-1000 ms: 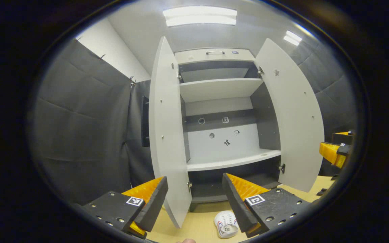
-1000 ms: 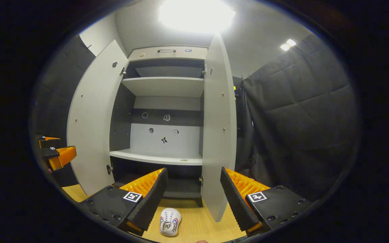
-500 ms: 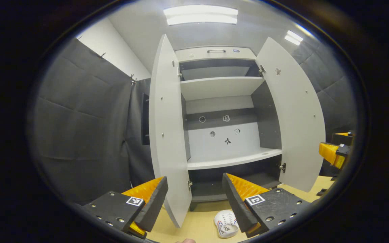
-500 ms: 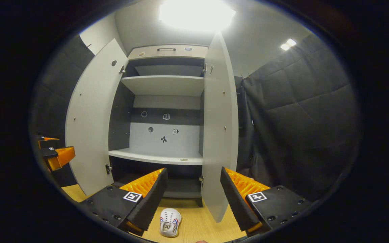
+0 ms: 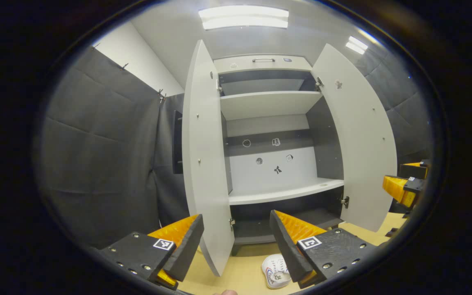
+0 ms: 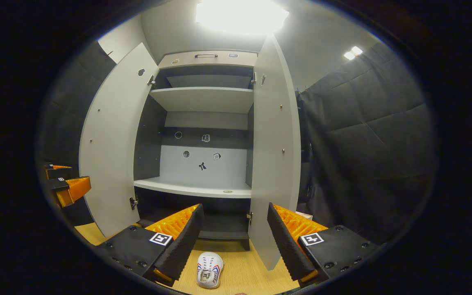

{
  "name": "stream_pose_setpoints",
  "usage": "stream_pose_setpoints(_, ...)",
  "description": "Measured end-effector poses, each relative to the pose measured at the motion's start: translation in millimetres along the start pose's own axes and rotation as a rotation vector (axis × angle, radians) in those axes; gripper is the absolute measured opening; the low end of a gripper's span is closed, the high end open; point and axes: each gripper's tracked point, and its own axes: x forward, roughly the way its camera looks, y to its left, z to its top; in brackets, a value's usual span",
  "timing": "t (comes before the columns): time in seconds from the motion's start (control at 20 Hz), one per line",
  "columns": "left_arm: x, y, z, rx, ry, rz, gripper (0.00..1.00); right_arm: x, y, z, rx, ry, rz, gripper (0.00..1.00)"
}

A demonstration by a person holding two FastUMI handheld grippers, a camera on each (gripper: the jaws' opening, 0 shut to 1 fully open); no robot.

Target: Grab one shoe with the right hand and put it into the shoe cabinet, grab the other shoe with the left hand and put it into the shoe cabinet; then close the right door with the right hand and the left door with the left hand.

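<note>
A white shoe point(image 5: 276, 275) with red and blue trim lies on the wooden floor in front of the open shoe cabinet point(image 5: 277, 106), partly behind one finger of my left gripper point(image 5: 236, 246). That gripper is open, held above the floor with nothing between its fingers. In the right gripper view a white shoe point(image 6: 209, 274) lies on the floor below my open, empty right gripper point(image 6: 234, 241). Both cabinet doors stand wide open: left door point(image 5: 205, 164), right door point(image 6: 275, 155). The right gripper point(image 5: 400, 175) shows at the right edge, the left gripper point(image 6: 74, 174) at the left edge.
The cabinet has a white lower shelf point(image 6: 195, 188), an upper shelf point(image 6: 203, 98) and a dark bottom compartment point(image 5: 256, 229) near the floor. Black padded cloth walls stand on both sides. The open left door's lower edge point(image 5: 217, 262) hangs between my left gripper's fingers.
The cabinet looks slightly larger and shifted right in the right gripper view, so that gripper has edged forward. The left gripper has barely moved. Both stay open.
</note>
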Motion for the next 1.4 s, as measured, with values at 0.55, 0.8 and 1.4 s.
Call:
stream_pose_setpoints(0.55,17.3,6.5,-2.5,0.018,0.009,0.049,0.94,83.3,38.8,-56.8,-0.047,0.122,0.088,0.98)
stream_pose_setpoints(0.8,21.0,16.4,-4.8,0.034,0.016,0.092,0.94,114.2,57.2,-108.6,-0.064,0.224,0.135,0.98)
stream_pose_setpoints(1.4,18.8,39.5,-16.0,0.062,0.051,0.167,0.94,120.8,91.9,-253.7,-0.064,0.575,0.233,0.98)
